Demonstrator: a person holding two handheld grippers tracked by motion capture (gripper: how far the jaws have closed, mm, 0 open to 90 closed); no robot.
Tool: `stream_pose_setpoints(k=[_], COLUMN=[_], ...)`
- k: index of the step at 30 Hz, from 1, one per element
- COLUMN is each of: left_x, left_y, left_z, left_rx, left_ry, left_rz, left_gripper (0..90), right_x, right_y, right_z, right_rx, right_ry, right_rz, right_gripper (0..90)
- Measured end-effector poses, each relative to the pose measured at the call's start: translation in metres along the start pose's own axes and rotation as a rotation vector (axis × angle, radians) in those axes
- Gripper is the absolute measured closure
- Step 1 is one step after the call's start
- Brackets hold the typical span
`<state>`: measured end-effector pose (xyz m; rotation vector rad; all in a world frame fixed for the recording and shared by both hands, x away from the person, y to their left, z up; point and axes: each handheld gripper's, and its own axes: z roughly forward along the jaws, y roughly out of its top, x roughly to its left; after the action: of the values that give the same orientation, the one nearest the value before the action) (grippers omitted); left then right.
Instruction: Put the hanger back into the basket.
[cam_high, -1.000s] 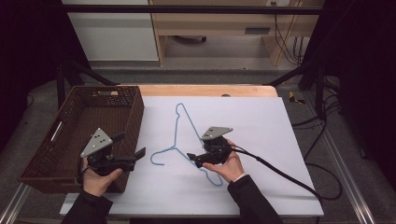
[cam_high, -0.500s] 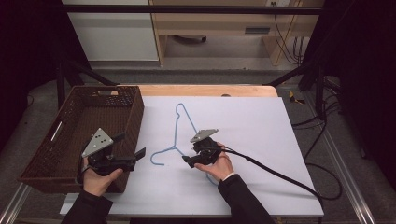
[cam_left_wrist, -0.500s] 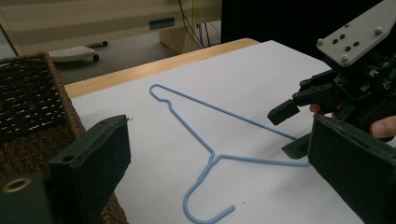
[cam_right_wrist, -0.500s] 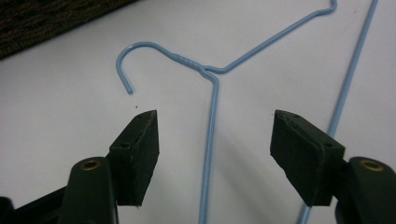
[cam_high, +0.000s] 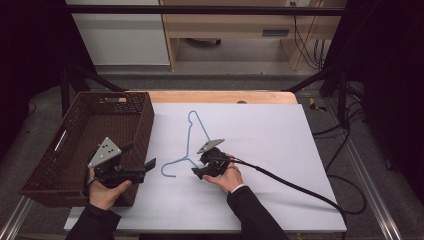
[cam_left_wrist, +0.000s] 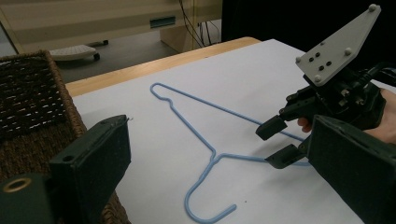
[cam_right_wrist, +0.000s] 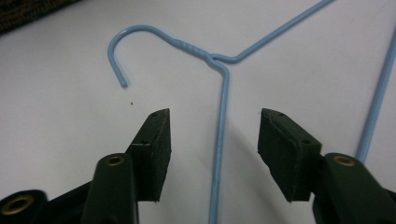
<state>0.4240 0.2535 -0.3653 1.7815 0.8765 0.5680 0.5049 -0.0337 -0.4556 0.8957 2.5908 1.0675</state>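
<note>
While the left gripper (cam_high: 145, 169) hovers with its jaws spread wide and nothing between them, just off the front right corner of the brown wicker basket (cam_high: 60, 165), the right gripper (cam_high: 199, 170) sits low over the white worktop (cam_high: 280, 150) near its front edge. Its jaws have just been closing and stand half apart, straddling one thin arm of the blue wire hanger (cam_right_wrist: 223, 107) without the pads touching it. The hanger lies flat, its hook (cam_high: 169, 170) toward the front edge, between the two grippers. A black cable (cam_high: 290, 182) trails right. No writing is legible. Both hands grip from below, palms up.
</note>
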Motion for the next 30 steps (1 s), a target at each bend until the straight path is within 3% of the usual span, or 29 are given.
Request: stream_pose_setpoints(k=[12, 17, 30], left_x=[0.0, 0.0, -0.001], left_y=[-0.001, -0.001, -0.001], left_z=[0.001, 0.001, 0.002], left_rx=[0.005, 0.005, 0.01], left_ry=[0.001, 0.002, 0.003], left_rz=[0.001, 0.001, 0.002], left_gripper=[5.7, 5.7, 5.8], right_x=[0.001, 0.002, 0.005], right_y=[-0.006, -0.007, -0.008], right_z=[0.01, 0.011, 0.01], right_rx=[0.057, 0.078, 0.099], right_ry=[0.003, -0.018, -0.032], right_rz=[0.001, -0.009, -0.004], right_gripper=[65.1, 74.1, 84.3])
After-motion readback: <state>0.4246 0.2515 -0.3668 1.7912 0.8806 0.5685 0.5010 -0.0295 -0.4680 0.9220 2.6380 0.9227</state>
